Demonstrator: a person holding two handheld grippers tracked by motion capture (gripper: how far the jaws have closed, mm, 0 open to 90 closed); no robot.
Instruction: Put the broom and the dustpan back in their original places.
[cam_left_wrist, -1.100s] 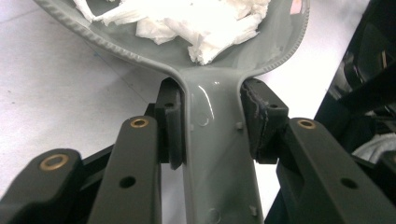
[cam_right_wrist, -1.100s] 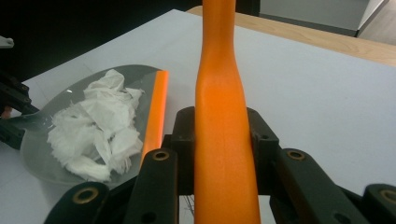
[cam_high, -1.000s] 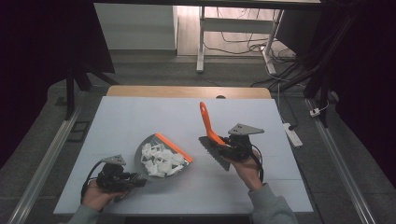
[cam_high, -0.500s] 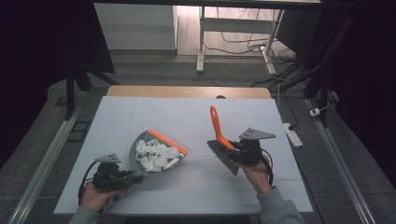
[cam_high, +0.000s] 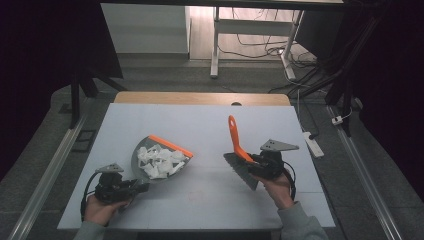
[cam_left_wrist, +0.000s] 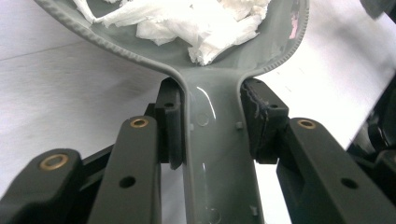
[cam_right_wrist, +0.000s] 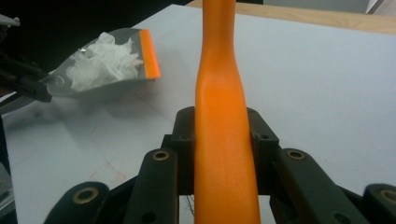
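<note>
Left claw (cam_left_wrist: 210, 140) clamps the grey dustpan (cam_high: 161, 161) handle; paper scraps (cam_left_wrist: 196, 23) heaped just ahead of it. Right claw (cam_right_wrist: 223, 140) grips orange brush (cam_high: 239, 150) handle, well apart. Risk: tilting dustpan spills scraps onto counter (cam_high: 200, 125).

You worked at a pale grey-blue table (cam_high: 200, 130) whose far edge showed a strip of light wood (cam_high: 200, 98). Grey carpet (cam_high: 45, 165) lay around it, and metal rails (cam_high: 52, 170) ran along the floor on both sides of you. Beyond the table stood a white desk frame (cam_high: 215, 45) on a lit patch of wooden floor, with loose cables (cam_high: 260, 50) trailing under it. A white power strip (cam_high: 312, 144) lay on the carpet to your right. Dark drapes (cam_high: 45, 45) closed in both sides, leaving the room's edges in shadow.
</note>
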